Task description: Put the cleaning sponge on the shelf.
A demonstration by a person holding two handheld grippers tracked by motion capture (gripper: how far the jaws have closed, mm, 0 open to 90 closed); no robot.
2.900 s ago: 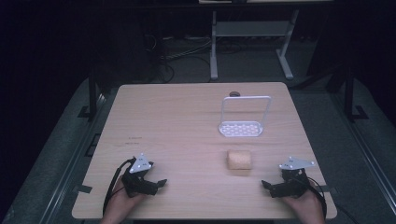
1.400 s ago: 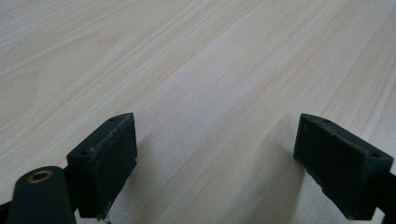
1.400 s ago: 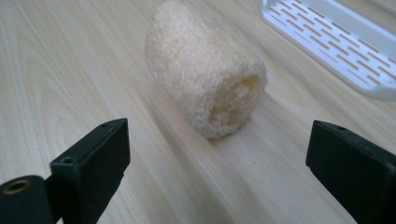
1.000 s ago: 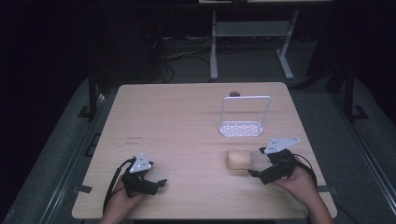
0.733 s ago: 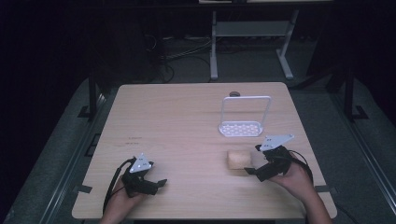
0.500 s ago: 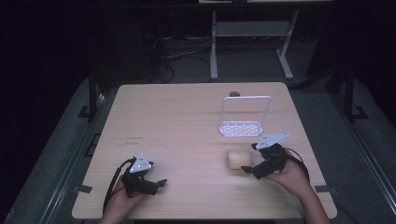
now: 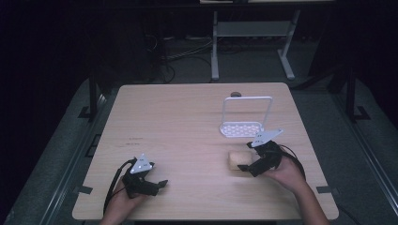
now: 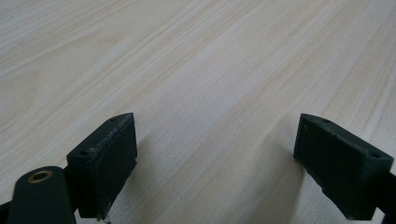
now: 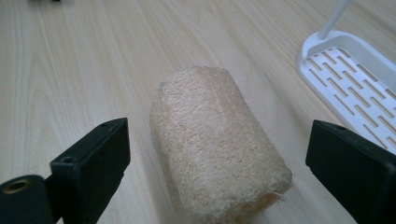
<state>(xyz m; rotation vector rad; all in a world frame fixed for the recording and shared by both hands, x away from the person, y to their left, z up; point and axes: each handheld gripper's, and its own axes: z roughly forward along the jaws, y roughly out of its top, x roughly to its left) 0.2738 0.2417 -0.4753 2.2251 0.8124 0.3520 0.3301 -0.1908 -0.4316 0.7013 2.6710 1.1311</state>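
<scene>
Loofah piece (image 9: 217, 144): lying on its side on the wooden table (image 7: 178, 122), right of centre, just in front of the white slotted rack (image 7: 244, 127) and apart from it.
Right gripper (image 9: 219, 163): spread wide, one jaw on each side of the loofah, neither touching it; grasping nothing.
Left gripper (image 8: 215, 158): spread wide over bare wood at the near left, grasping nothing.
Likely handling: light, dry, fibrous, springy; coarse weave, so little risk of slipping; crushable under a hard squeeze.
Where to grip: across the curved middle of the cylinder, away from the frayed near end, with modest pressure.
</scene>
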